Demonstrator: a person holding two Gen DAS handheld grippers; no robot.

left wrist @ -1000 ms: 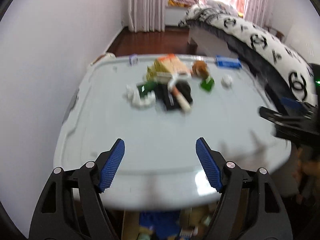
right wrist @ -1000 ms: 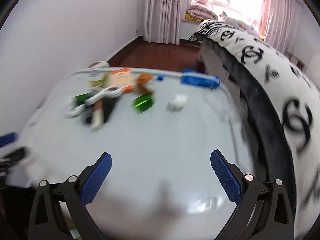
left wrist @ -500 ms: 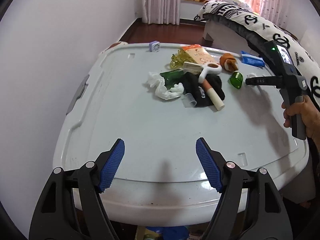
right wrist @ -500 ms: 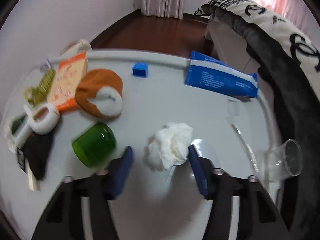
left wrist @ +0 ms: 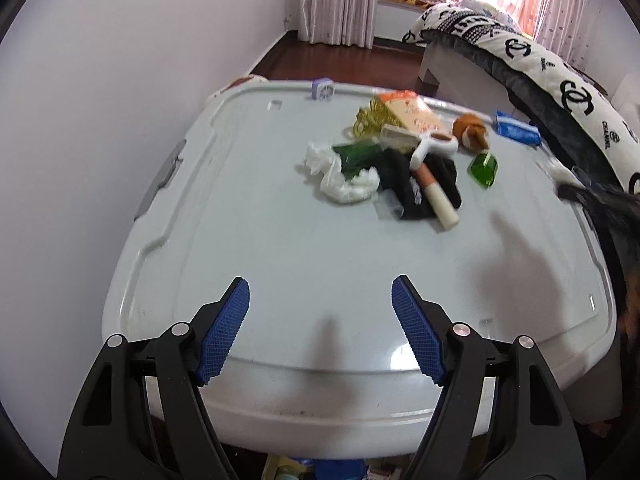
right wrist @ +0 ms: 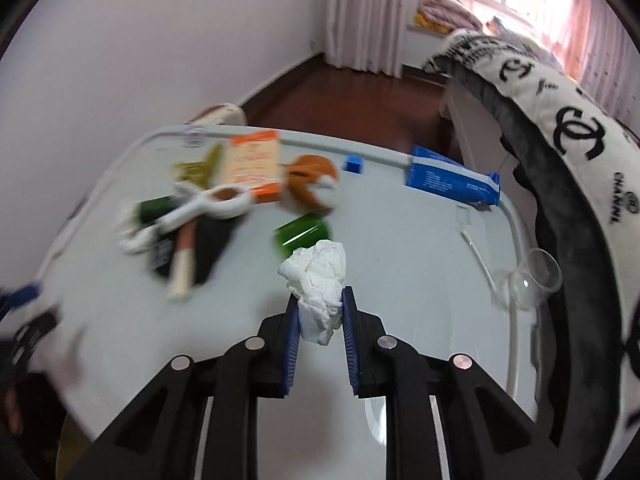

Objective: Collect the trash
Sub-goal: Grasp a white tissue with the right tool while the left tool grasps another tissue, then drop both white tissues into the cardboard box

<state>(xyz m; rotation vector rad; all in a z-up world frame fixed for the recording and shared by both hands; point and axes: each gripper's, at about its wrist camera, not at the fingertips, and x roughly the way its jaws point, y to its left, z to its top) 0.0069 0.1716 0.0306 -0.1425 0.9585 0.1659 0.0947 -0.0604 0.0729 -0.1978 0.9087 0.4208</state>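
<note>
A crumpled white tissue (right wrist: 316,268) sticks up between the blue pads of my right gripper (right wrist: 320,298). Its jaws are closing and the pads press on the wad, which hangs lifted above the pale grey tabletop (right wrist: 420,280). My left gripper (left wrist: 320,284) hovers open over the near edge of the tabletop (left wrist: 280,240) with nothing between its fingers. Further back lies a second white tissue wad (left wrist: 344,178), beside a heap of a green wrapper, a black cloth and a white lint roller (left wrist: 434,176).
A green cup (right wrist: 304,234) lies on its side, with an orange plush toy (right wrist: 312,184), an orange packet (right wrist: 252,164) and a blue tissue pack (right wrist: 452,180) behind it. A clear plastic cup (right wrist: 536,276) leans at the right edge. A bed (right wrist: 580,140) runs along the right.
My right gripper went from wide open to straddling the tissue, then shut on it and drew back with it raised. My left gripper sank towards the table's near edge.
</note>
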